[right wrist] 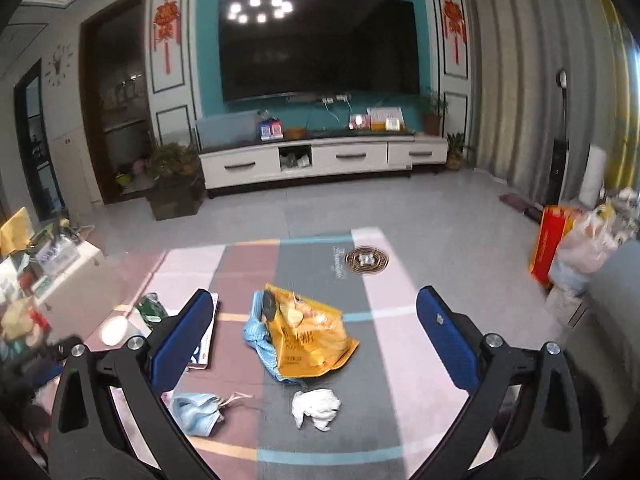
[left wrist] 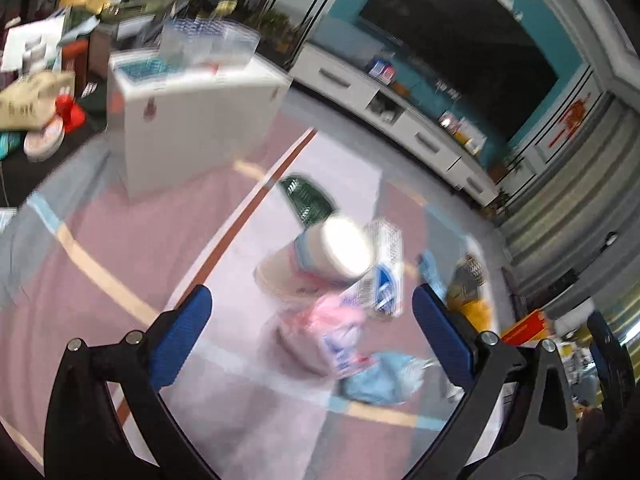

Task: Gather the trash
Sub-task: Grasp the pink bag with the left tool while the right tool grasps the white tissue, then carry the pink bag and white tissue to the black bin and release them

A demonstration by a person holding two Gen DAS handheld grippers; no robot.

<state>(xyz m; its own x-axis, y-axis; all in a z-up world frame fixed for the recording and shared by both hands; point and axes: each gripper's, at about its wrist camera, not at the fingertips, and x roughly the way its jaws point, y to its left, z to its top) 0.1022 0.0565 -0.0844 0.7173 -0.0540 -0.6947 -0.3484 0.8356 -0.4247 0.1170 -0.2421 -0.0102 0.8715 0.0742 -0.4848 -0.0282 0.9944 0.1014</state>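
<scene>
I have both tongs spread wide and holding nothing. The left tongs [left wrist: 312, 320] hang over a blurred heap on the pink, grey and white patchwork floor mat [left wrist: 120, 240]: a pale paper cup lying on its side [left wrist: 320, 256], a white printed plastic wrapper [left wrist: 384, 276] leaning on it, a crumpled pink plastic bag [left wrist: 336, 320] beneath, and a green crushed packet [left wrist: 308, 198] just behind. That view is smeared, so I cannot say exactly which piece sits between the blue pads [left wrist: 180, 336].

The right tongs [right wrist: 316, 336] face an orange crinkled snack bag [right wrist: 312, 340] lying flat on the mat, with a light blue cloth-like scrap [right wrist: 258, 334] tucked under its left edge. I judge the tongs are kept wide because the bag is broad and floppy, so pinching an edge looks wiser than straddling it.

A crumpled white tissue [right wrist: 316, 408] lies just nearer than the bag, and a used blue face mask with loose ear loops [right wrist: 200, 414] sits near the left pad. Either could get dragged along. A white cabinet [left wrist: 192, 120] stands well apart, and a full plastic bag [right wrist: 588, 244] sits off to the right, clear of the mat. I see no bin in either view.
</scene>
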